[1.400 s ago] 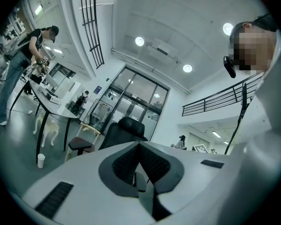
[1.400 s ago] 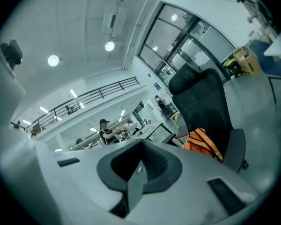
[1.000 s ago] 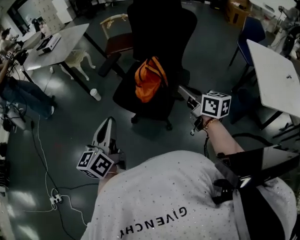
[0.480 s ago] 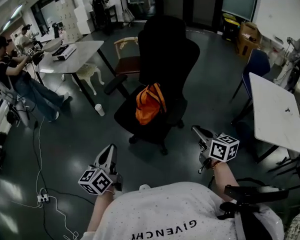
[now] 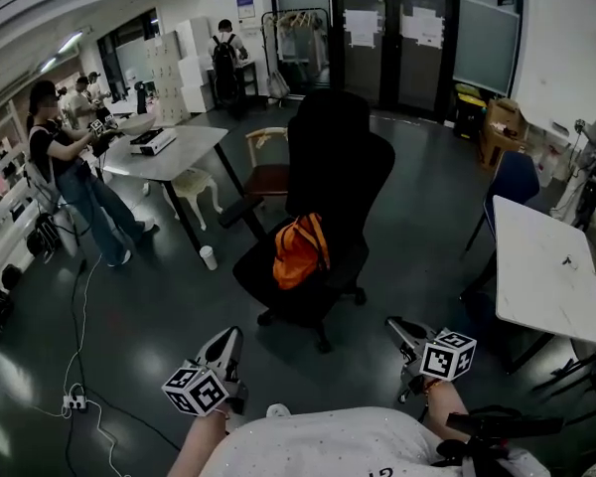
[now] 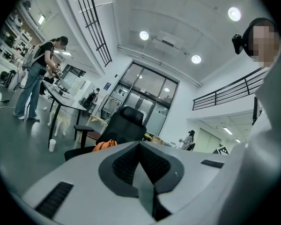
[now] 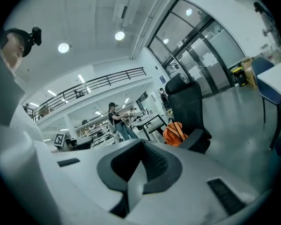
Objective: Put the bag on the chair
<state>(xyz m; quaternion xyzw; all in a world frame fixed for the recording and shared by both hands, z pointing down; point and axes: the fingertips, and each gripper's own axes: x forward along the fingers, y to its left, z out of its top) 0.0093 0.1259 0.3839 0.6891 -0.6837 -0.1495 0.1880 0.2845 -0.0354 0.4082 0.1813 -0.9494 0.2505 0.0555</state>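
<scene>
While clenching left claw (image 5: 227,338) and right claw (image 5: 394,324) on nothing, holding both low; well apart from orange bag (image 5: 300,250) lying on chair (image 5: 338,157).

The dark floor (image 5: 129,316) carries the black chair (image 5: 338,157), well ahead of the left claw (image 5: 228,340) and right claw (image 5: 397,327), with the orange bag (image 5: 300,251) on its seat and a cup (image 5: 209,257) near it.

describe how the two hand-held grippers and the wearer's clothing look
The left hand-held gripper and right hand-held gripper are pale grey tapered shells with dark ribbed pads; each carries a cube of black-and-white square markers. The person wears a white speckled T-shirt.
</scene>
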